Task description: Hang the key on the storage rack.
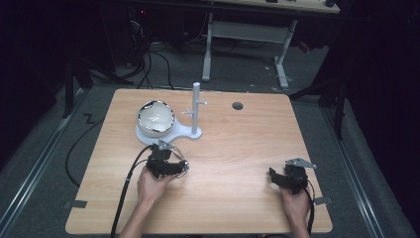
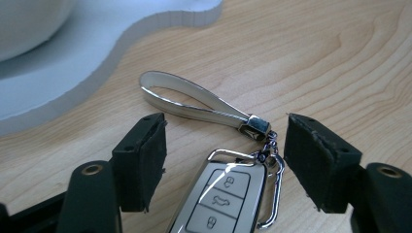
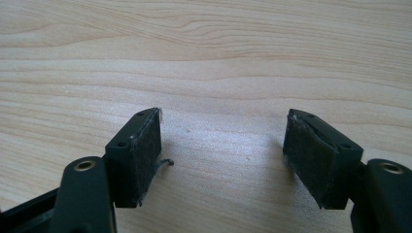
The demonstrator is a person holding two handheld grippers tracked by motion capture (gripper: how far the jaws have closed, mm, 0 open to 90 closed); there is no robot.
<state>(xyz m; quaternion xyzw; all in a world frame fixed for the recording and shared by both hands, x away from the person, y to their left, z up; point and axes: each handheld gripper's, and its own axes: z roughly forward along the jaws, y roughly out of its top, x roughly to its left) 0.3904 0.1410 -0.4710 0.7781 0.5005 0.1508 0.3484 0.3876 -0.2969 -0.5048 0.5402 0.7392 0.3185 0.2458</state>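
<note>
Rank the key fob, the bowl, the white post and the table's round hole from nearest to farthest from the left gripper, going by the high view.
From the left gripper:
1. Key fob, between its open jaws.
2. Bowl, just beyond, on the white base.
3. White post, beyond and to the right.
4. Round hole, farthest, far right near the table's back edge.

On the wooden table (image 1: 237, 148), the left hand-held gripper (image 1: 168, 165) sits in the person's left hand (image 1: 151, 182), its black cable (image 1: 126, 191) trailing back toward the near edge. A small metal-edged object, too small to identify, lies against this hand-held gripper's right side. Just beyond it stands a white bowl (image 1: 155, 118) on a flat white base (image 1: 181, 131), with a white upright post (image 1: 196, 109) rising from the base's right part. Well apart to the right, the right hand-held gripper (image 1: 280, 177) rests low over the table in the right hand (image 1: 294, 203). Beyond both, a round dark hole (image 1: 237, 105) marks the table's far part.
</note>
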